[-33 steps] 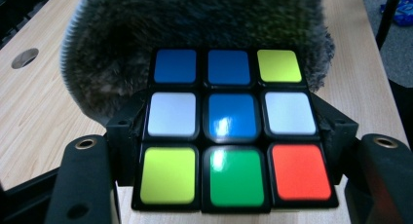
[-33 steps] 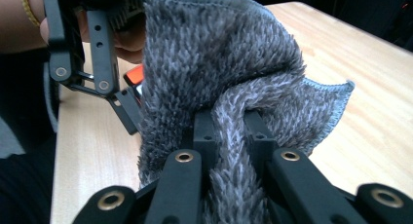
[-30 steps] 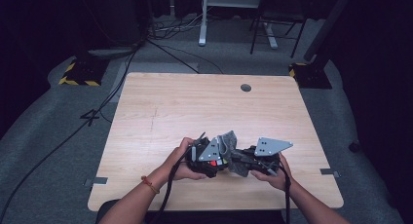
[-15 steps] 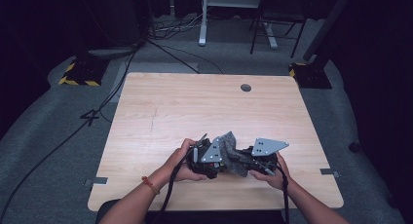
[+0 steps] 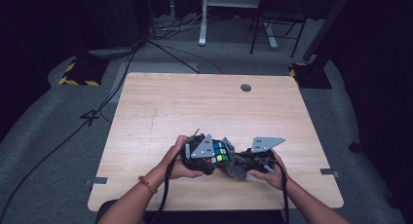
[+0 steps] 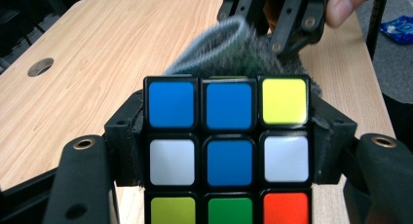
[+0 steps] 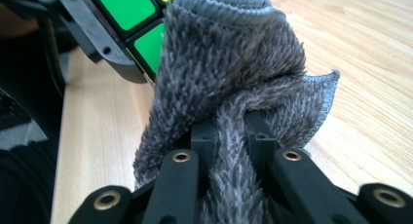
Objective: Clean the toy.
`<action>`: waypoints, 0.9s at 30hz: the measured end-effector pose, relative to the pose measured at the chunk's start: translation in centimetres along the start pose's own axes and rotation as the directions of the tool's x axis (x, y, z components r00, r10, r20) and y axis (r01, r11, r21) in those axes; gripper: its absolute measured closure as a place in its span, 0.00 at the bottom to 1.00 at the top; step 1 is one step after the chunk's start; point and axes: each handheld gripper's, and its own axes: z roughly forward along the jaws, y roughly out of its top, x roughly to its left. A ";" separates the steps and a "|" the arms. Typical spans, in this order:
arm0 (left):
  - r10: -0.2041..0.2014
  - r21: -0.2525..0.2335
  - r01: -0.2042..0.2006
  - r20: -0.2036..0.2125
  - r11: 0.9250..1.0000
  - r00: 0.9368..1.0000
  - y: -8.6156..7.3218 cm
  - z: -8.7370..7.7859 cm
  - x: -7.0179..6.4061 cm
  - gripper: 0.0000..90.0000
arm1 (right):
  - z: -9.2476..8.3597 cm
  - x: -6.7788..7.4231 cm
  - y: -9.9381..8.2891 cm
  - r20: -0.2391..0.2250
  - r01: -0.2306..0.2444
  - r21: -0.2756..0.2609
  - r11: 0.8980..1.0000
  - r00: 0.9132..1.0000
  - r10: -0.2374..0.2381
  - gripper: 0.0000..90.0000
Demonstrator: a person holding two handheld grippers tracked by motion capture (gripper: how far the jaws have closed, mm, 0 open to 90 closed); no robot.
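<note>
In the high view, you are holding both grippers low over the near part of the wooden table (image 5: 160, 107), just below the middle of the frame. Your left gripper (image 5: 208, 158) is sitting left of centre with the puzzle cube (image 5: 218, 152) clamped in it, its coloured squares showing beside the grey three-cornered plate. Your right gripper (image 5: 243, 164) is lying right of centre, its jaws pointing left toward the cube, and the grey cloth (image 5: 234, 166) is bunching between the two tools, touching the cube's right side.

In the left gripper view, the cube (image 6: 228, 151) is taking up the centre and lower half of the frame. Your jaws are pressing against its left and right sides, so you are gripping it firmly. The face toward the camera is showing blue, blue and yellow across the top row, white, blue and white in the middle, and yellow-green, green and orange at the bottom edge. Just above the cube the cloth (image 6: 229, 51) is draping over its far edge, and the right gripper (image 6: 277, 19) is reaching in from the top of the frame.

In the right gripper view, your jaws are pinching a fold of the cloth (image 7: 229, 87) at lower centre, clenched tight on it. The fabric is bulging upward against the cube (image 7: 131, 19) in the upper left, where green squares are showing.
</note>
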 end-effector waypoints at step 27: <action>0.023 0.018 -0.023 -0.019 1.000 1.000 0.4 0.0 -0.2 0.37 | 0.9 0.2 0.3 0.083 0.033 0.074 0.997 0.996 -0.040 0.88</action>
